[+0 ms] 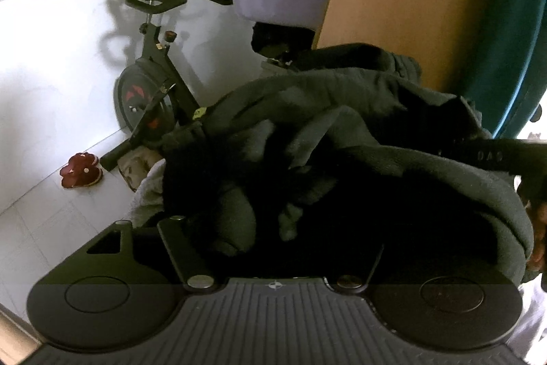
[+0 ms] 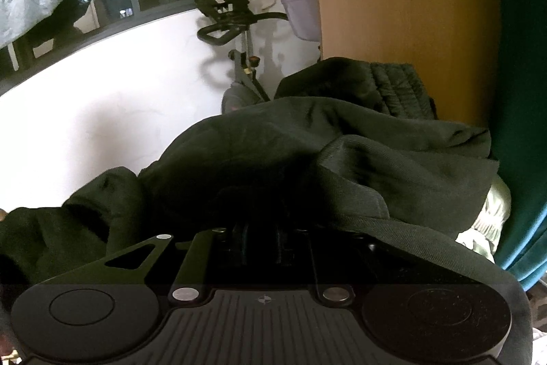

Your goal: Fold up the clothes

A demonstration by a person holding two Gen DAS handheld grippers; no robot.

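Two grippers sit buried in one dark green garment (image 2: 342,139), heaped and bunched, apparently lifted to find an edge. Left gripper (image 1: 273,248) points level toward the bike (image 1: 150,91); right gripper (image 2: 263,245) likewise, under a fold. Cloth hides both fingertips, so I cannot tell whether either is clamped.

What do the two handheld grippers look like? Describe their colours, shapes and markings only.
Both grippers, left gripper and right gripper, look alike: a matte black ribbed base, a round disc on each side, silver pivot screws, slim black linkage bars with triangular cut-outs, and a small white crosshair mark at the base's centre. No cables or sleeves are visible.
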